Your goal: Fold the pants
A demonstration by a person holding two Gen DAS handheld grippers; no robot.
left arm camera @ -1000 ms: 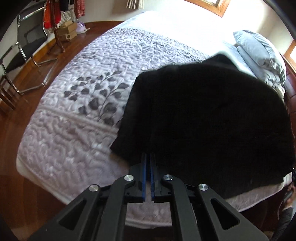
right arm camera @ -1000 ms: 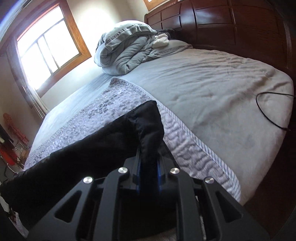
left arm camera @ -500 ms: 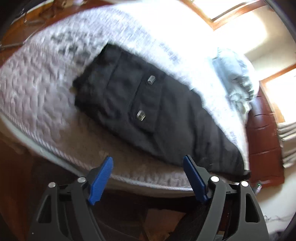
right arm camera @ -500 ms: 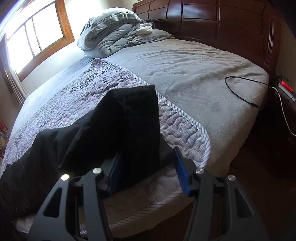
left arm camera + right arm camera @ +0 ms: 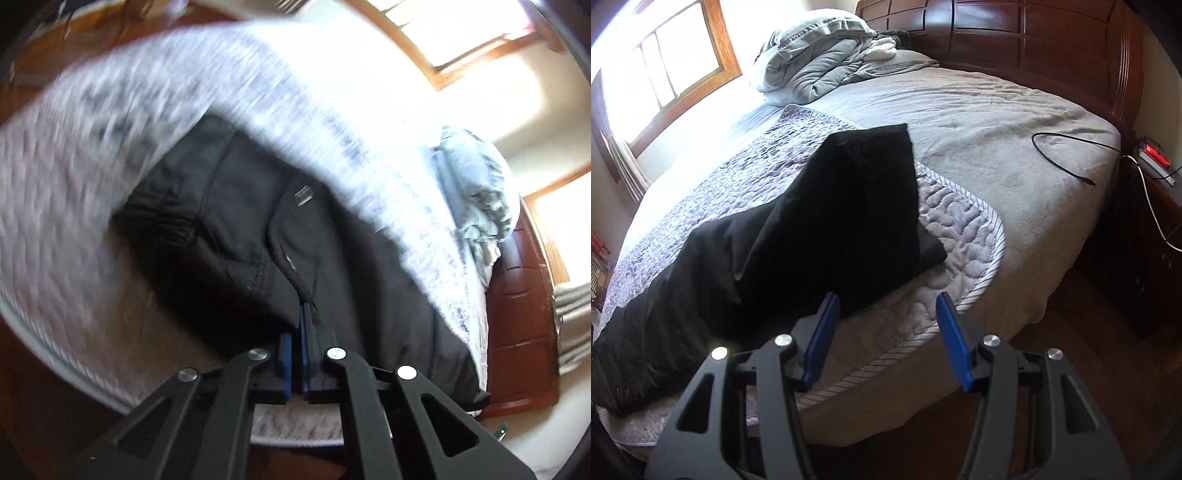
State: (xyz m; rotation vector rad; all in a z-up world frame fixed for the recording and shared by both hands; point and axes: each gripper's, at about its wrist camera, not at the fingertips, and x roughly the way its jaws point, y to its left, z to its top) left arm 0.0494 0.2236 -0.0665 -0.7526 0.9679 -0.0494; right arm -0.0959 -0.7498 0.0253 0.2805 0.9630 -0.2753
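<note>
Black pants [image 5: 236, 236] lie on the quilted bedspread [image 5: 110, 147] near the bed's front edge. In the left wrist view my left gripper [image 5: 301, 314] is shut, its blue pads pinching the near edge of the pants by the pocket flap. The view is blurred by motion. In the right wrist view the pants [image 5: 827, 221] lie with the leg end folded up and over. My right gripper [image 5: 886, 332] is open and empty, just off the bed's edge, its left pad close to the fabric.
A grey blanket [image 5: 979, 147] covers the bed's head end, with a bundled grey duvet [image 5: 820, 62] by the dark wooden headboard [image 5: 1015, 44]. A black cable [image 5: 1067, 155] lies on the blanket. A nightstand [image 5: 1145, 229] stands at right. Wooden floor lies below.
My left gripper went from open off the bed to shut on the pants' near edge. My right gripper let go of the leg end, opened wider and drew back.
</note>
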